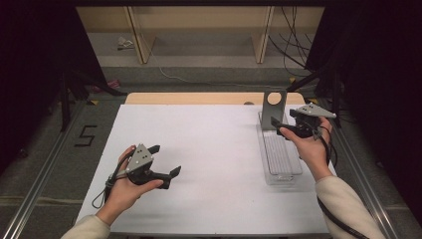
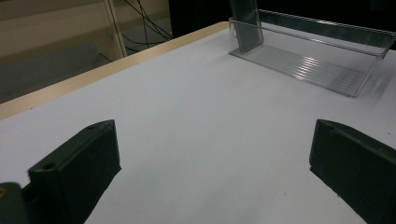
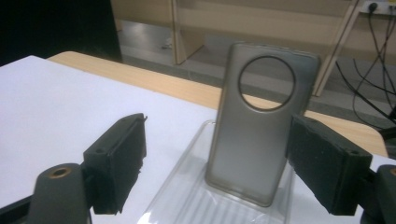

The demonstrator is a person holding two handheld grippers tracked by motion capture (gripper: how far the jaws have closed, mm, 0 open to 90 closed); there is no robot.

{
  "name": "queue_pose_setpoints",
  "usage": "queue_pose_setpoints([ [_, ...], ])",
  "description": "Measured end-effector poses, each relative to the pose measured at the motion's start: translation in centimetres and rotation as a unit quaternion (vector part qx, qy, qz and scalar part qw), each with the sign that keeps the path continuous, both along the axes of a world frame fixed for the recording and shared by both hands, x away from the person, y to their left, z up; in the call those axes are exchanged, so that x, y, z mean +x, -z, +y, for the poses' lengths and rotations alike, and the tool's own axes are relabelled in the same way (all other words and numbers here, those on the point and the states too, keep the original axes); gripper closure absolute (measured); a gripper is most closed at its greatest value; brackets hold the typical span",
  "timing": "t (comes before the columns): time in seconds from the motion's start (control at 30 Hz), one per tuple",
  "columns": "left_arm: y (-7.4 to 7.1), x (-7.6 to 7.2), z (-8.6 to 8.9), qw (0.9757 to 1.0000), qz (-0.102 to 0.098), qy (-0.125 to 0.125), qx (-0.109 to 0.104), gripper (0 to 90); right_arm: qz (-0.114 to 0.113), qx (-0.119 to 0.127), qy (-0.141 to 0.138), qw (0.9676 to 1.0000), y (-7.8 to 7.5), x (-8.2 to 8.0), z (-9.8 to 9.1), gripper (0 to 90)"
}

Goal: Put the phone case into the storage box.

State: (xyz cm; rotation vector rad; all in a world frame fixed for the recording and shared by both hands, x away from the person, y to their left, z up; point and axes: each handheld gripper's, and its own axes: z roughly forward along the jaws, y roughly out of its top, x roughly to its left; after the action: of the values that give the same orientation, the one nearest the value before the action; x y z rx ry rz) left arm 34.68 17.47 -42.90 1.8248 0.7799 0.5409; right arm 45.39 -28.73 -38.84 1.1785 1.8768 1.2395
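Left gripper (image 1: 160, 160) sits closest to the lens in the high view, held in the left hand (image 1: 127, 186) low over the white table (image 1: 199, 139), well to the near left of the tray (image 1: 281, 159). Jaws stand wide apart, nothing between them; in the left gripper view they frame bare table surface (image 2: 210, 130), with the tray (image 2: 317, 60) across the sheet at upper right.

Case (image 1: 273, 110): grey, translucent phone case with a round camera cutout near its top. It stands upright, leaning slightly back, at the far end of the tray, its foot inside the tray. In the right gripper view the case (image 3: 259, 130) faces the camera squarely, and the wooden table edge (image 3: 187, 91) shows through the cutout.

Tray: clear plastic, long and narrow, ribbed floor (image 3: 219, 210), lying lengthwise on the right part of the table.

Right gripper (image 1: 287, 127), held in the right hand (image 1: 311, 147), hovers over the tray's far half, just beside the case on its near right. Jaws apart. In the right gripper view (image 3: 215, 158) the case stands between and beyond the two pads; the right pad (image 3: 327, 163) overlaps the case edge in the picture, but contact cannot be told. The left pad (image 3: 116, 158) is clear of it.

Beyond the table: pale shelving (image 1: 199, 30) and loose cables (image 1: 293, 40) on the floor.
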Motion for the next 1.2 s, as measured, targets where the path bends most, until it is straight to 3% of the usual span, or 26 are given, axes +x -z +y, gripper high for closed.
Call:
queue_pose_setpoints([
  [0.5,-0.1,-0.1,0.0,1.0000,0.000,0.001,0.000,1.2,-0.007,0.007,-0.043,0.9990,0.1,-2.7,0.9,21.6],
  [1.2,-0.3,-0.5,-0.3,1.0000,-0.002,0.006,0.000,1.2,-0.011,0.014,-0.099,0.9949,0.8,-6.1,1.5,21.1],
])
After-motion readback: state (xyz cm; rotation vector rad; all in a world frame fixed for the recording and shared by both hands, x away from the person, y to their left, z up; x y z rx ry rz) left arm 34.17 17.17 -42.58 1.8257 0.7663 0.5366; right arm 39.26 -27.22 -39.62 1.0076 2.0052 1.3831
